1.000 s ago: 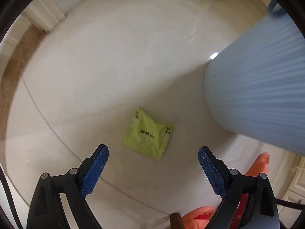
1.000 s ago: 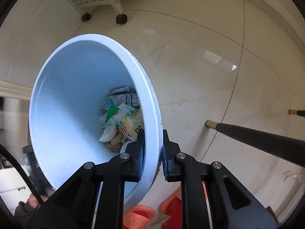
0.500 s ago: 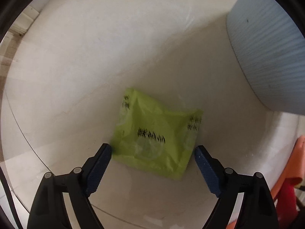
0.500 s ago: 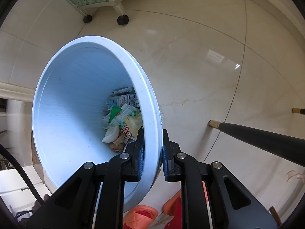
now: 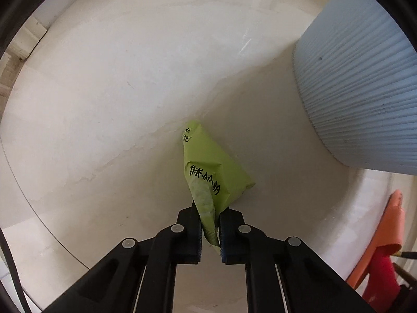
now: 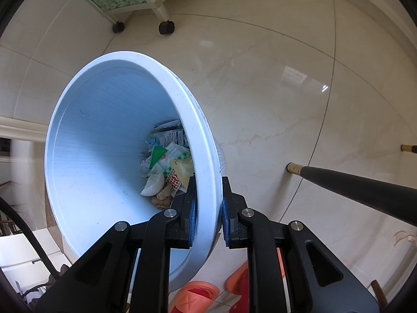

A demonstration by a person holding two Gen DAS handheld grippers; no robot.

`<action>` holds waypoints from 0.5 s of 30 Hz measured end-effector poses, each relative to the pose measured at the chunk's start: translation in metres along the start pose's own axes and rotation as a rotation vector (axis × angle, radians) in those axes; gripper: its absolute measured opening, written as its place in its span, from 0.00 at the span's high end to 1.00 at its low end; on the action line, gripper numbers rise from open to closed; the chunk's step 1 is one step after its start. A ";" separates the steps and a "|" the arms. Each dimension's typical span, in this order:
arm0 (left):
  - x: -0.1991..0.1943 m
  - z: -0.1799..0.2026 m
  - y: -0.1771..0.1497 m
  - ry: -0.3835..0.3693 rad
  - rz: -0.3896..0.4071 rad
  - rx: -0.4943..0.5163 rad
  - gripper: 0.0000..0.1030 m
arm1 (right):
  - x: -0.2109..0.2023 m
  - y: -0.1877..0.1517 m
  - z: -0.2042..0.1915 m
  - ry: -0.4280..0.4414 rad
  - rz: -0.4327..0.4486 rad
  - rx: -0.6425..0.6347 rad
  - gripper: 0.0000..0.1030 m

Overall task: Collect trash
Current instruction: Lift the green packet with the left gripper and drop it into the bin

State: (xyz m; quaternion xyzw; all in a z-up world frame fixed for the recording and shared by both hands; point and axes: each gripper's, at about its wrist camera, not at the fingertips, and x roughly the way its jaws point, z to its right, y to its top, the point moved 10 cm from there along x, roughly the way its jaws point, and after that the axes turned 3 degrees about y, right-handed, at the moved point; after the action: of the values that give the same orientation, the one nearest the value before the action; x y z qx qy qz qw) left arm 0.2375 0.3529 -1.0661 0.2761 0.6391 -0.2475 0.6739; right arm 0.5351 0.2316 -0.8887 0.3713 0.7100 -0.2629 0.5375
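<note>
Left claw [image 5: 210, 230], wide open a second ago, now pinches green wrapper [image 5: 212, 172] off floor [image 5: 117, 91]. Right claw [image 6: 208, 219] still clamps blue bin [image 6: 104, 143] rim. Wrapper ready for bin.

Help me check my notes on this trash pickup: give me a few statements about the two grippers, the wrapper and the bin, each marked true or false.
1. The left gripper is clamped on the green wrapper. True.
2. The right gripper grips a slipper. False: it pinches the rim of the blue bin.
3. The bin is empty. False: mixed trash lies at its bottom.
4. The wrapper is already inside the bin. False: it is outside, over the floor beside the bin's ribbed wall.
5. The wrapper carries black print. True.
</note>
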 end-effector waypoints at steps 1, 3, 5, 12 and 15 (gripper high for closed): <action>-0.013 0.010 0.005 0.018 0.021 0.001 0.95 | 0.000 0.000 0.000 -0.001 0.003 -0.003 0.85; -0.032 0.007 -0.009 0.009 0.048 -0.023 0.95 | 0.000 0.000 0.000 -0.001 0.005 -0.006 0.85; -0.054 0.007 0.005 0.010 0.091 -0.036 0.95 | 0.001 -0.001 -0.001 -0.002 0.003 -0.008 0.85; -0.206 0.041 0.077 -0.038 0.397 0.067 0.95 | 0.001 -0.004 0.000 0.002 0.004 -0.003 0.85; -0.264 0.080 0.091 -0.100 0.509 0.165 0.94 | 0.001 -0.005 0.000 0.008 0.007 0.002 0.85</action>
State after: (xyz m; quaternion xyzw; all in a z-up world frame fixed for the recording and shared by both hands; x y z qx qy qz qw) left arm 0.3417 0.3583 -0.7955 0.4692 0.4926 -0.1350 0.7204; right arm 0.5311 0.2293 -0.8894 0.3753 0.7107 -0.2601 0.5351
